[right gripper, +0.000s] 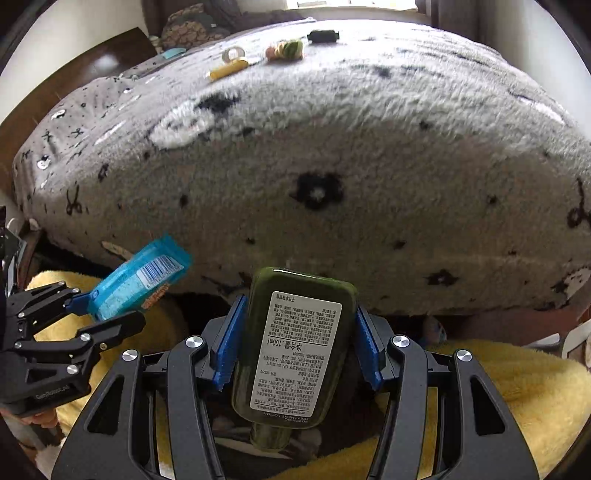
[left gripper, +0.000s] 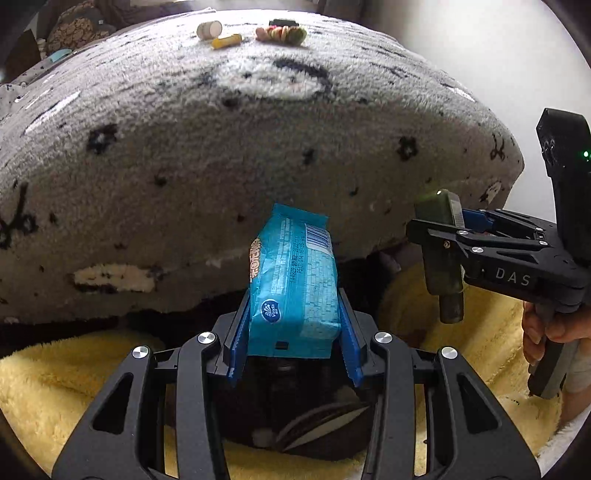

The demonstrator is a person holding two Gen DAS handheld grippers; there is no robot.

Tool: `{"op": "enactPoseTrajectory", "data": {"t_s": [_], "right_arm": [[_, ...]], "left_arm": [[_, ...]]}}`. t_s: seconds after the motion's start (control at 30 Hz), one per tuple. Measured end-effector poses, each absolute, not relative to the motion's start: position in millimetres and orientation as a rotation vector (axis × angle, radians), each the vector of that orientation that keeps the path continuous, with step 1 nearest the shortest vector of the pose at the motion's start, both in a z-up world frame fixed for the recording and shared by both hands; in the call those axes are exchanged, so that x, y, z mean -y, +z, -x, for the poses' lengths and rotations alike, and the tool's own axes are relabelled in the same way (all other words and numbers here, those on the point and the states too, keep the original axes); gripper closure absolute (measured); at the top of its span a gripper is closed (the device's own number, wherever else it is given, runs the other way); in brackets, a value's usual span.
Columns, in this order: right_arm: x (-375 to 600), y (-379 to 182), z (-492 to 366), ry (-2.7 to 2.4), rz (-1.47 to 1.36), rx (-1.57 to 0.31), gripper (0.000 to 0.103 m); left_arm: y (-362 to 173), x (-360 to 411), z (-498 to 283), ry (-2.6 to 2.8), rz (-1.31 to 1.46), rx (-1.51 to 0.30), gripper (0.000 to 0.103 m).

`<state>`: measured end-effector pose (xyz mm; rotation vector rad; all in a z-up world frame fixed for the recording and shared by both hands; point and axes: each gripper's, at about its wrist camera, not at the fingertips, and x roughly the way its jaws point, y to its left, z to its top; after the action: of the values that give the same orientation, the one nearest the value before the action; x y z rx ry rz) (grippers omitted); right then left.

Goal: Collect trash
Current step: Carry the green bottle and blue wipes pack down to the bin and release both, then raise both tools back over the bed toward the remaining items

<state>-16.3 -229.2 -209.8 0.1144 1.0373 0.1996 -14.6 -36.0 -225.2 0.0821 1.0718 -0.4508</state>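
While blue snack packet [left gripper: 293, 284] being clamped by left gripper [left gripper: 291, 332], green lotion bottle [right gripper: 295, 343] by right gripper [right gripper: 295, 347]; roll [left gripper: 209, 29], yellow tube [left gripper: 226, 41], wrappers [left gripper: 282, 34] being left at bed's far edge [left gripper: 332, 26].

daylight from the far window washes out the bed [right gripper: 369, 147] top; its near side lies shadowed, fisheye bends edges, fleece slightly blurred.

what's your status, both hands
Left hand-held gripper shut on blue packet. Right hand-held gripper shut on green bottle. More bits far across the bed: yellow tube, white roll. Nothing in the way.
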Motion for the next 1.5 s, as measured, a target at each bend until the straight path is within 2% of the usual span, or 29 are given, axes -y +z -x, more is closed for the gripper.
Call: {"op": "enactPoseTrajectory", "data": {"t_s": [0.6, 1.03, 1.1, 1.27, 1.5], "right_arm": [[230, -273, 10, 0.215, -0.162, -1.206, 0.048], [219, -293, -4, 0.249, -0.175, -1.274, 0.047], [218, -294, -7, 0.25, -0.178, -1.282, 0.046], [217, -294, -8, 0.242, -0.175, -1.281, 0.036], [223, -278, -6, 0.192, -0.169, -1.234, 0.01]], "left_arm": [[-312, 43, 11, -0.472, -0.086, -1.331, 0.063], [-330, 47, -5, -0.493, -0.062, -1.398, 0.062], [-329, 46, -6, -0.491, -0.061, -1.397, 0.051], [-322, 48, -5, -0.479, -0.074, -1.38, 0.038], [-301, 42, -2, -0.459, -0.084, -1.319, 0.017]]}}
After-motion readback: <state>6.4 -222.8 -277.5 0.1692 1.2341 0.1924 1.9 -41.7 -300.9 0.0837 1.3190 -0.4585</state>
